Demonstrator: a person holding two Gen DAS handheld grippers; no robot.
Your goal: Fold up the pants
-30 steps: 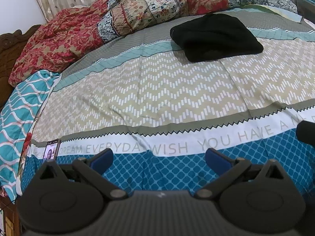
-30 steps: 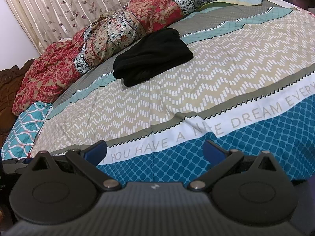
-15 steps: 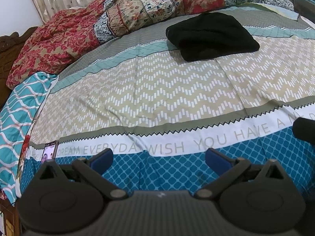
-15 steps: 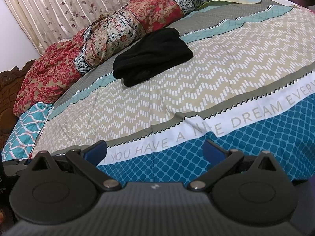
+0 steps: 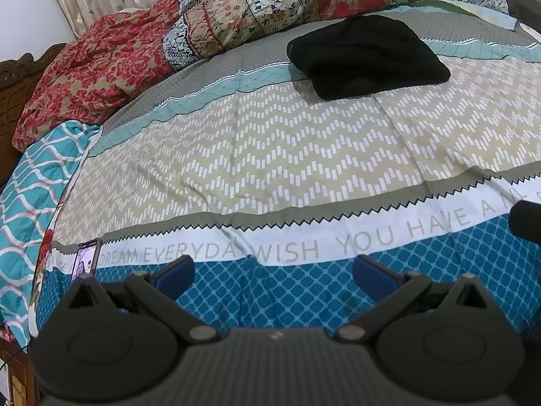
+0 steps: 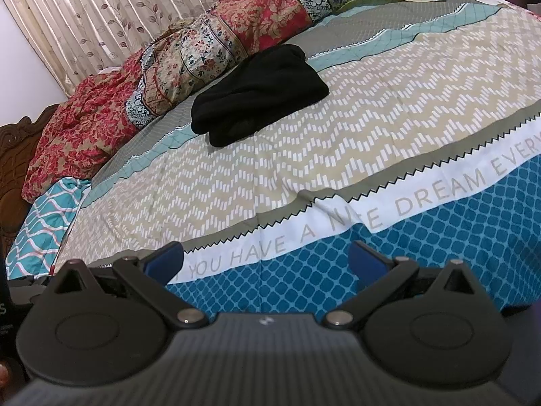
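Observation:
The black pants (image 5: pixel 367 55) lie folded in a compact bundle on the far part of the bed, near the rolled quilt; they also show in the right wrist view (image 6: pixel 258 93). My left gripper (image 5: pixel 272 272) is open and empty, low over the blue front edge of the bedsheet, far from the pants. My right gripper (image 6: pixel 265 260) is open and empty, also over the front edge, to the right of the left one. A dark part of it shows at the right edge of the left wrist view (image 5: pixel 525 225).
A patterned bedsheet (image 5: pixel 270 155) covers the bed. A rolled red floral quilt (image 5: pixel 203 34) runs along the back. A teal pillow (image 5: pixel 30 186) lies at the left. A phone (image 5: pixel 86 258) lies on the sheet by the left front edge. Curtains (image 6: pixel 101 17) hang behind.
Both grippers stay open and nearly still. The left wrist view has drifted slightly, so the pants sit a little further left and higher in it.

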